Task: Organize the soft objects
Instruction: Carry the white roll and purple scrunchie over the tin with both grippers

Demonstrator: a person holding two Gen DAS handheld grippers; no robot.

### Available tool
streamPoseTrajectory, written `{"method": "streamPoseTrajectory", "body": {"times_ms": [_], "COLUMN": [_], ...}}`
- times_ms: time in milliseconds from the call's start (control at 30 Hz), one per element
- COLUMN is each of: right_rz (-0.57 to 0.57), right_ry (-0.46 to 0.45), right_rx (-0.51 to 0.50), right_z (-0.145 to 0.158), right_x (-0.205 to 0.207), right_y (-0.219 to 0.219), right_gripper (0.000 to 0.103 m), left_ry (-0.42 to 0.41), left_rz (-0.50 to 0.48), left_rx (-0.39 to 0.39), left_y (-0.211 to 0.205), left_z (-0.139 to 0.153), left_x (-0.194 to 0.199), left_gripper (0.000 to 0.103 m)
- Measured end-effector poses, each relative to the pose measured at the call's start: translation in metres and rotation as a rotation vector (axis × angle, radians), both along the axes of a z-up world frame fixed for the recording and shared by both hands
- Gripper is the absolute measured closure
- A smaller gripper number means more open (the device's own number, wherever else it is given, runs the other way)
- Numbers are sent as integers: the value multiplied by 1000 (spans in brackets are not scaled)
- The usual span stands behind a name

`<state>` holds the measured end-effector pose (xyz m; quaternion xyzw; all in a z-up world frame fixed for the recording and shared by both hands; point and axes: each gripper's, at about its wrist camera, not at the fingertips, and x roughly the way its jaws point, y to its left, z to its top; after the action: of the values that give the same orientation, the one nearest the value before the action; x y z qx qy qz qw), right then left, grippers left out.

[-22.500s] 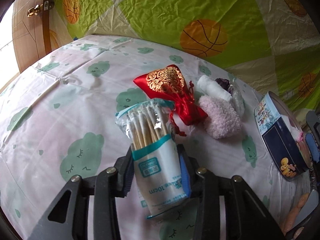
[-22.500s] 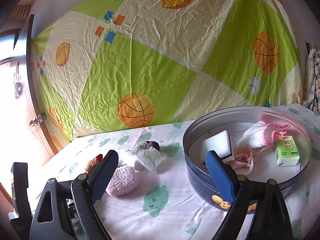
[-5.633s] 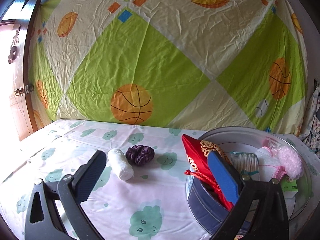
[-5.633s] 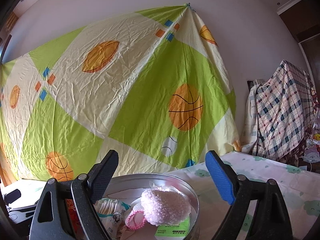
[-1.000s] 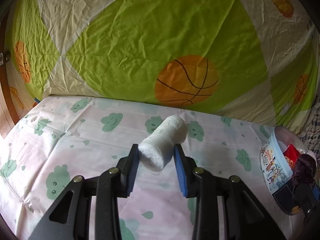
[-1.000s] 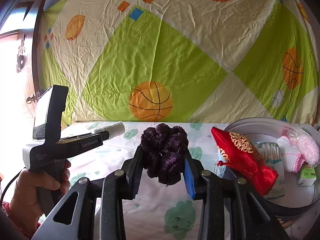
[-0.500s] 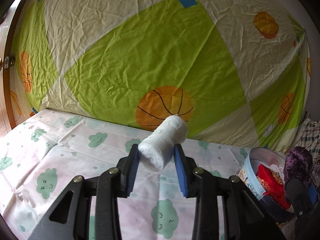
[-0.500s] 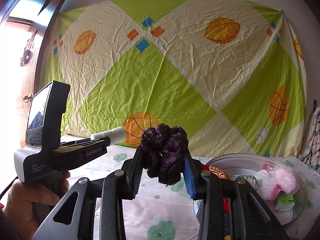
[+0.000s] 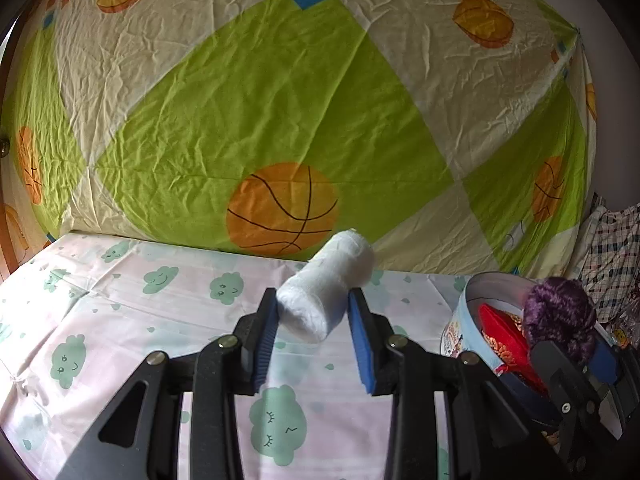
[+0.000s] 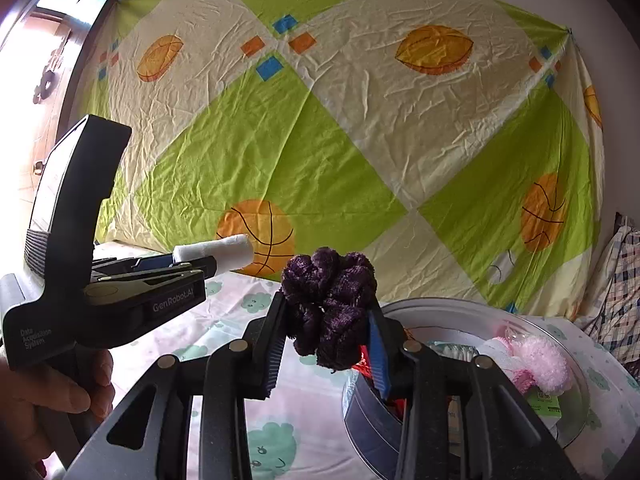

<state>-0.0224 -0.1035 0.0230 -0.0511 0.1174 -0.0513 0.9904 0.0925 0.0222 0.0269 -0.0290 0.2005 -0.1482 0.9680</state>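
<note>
Your left gripper (image 9: pixel 313 320) is squeezed onto a white roll (image 9: pixel 326 291), with a blue pad (image 9: pixel 267 330) on each side of it. The roll is held up in the air above the bed, and its long way points forward, up and a bit to the right, away from you. Your right gripper (image 10: pixel 328 338) is pinched tight on a fuzzy purple ball (image 10: pixel 330 306), lifted up just left of the round tin (image 10: pixel 472 312). The tin sits on the right side of the bed, and inside it you can see a red pouch (image 9: pixel 502 336) and a fluffy pink puff (image 10: pixel 546 362). The bed sheet (image 9: pixel 120 320) is pale pink with little green smiling clouds. Behind the bed hangs a big green and cream cloth (image 9: pixel 280 100) with orange basketballs on it. A checked cloth (image 10: pixel 624 280) lies at the far right
</note>
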Motion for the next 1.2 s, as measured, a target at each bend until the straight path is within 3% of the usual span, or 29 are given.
{"method": "streamPoseTrajectory", "body": {"times_ms": [167, 400, 733, 1033, 1200], "right_rz": [-18, -173, -244, -264, -284], "right_ry": [91, 157, 154, 148, 122], "right_rx": [59, 8, 16, 150, 175], "right_z": [-7, -13, -10, -2, 4], "right_x": [16, 32, 23, 12, 5], "right_y": [-25, -55, -97, -149, -173], "right_gripper": [64, 64, 64, 64, 64], "left_ry": [-6, 16, -11, -22, -26], "left_rz": [-8, 3, -43, -99, -125], "left_rx": [10, -22, -10, -3, 2], "left_y": [-9, -5, -30, -76, -102], "left_z": [0, -3, 0, 3, 4], "left_x": [-4, -2, -17, -38, -45], "left_gripper": [69, 69, 69, 69, 69]}}
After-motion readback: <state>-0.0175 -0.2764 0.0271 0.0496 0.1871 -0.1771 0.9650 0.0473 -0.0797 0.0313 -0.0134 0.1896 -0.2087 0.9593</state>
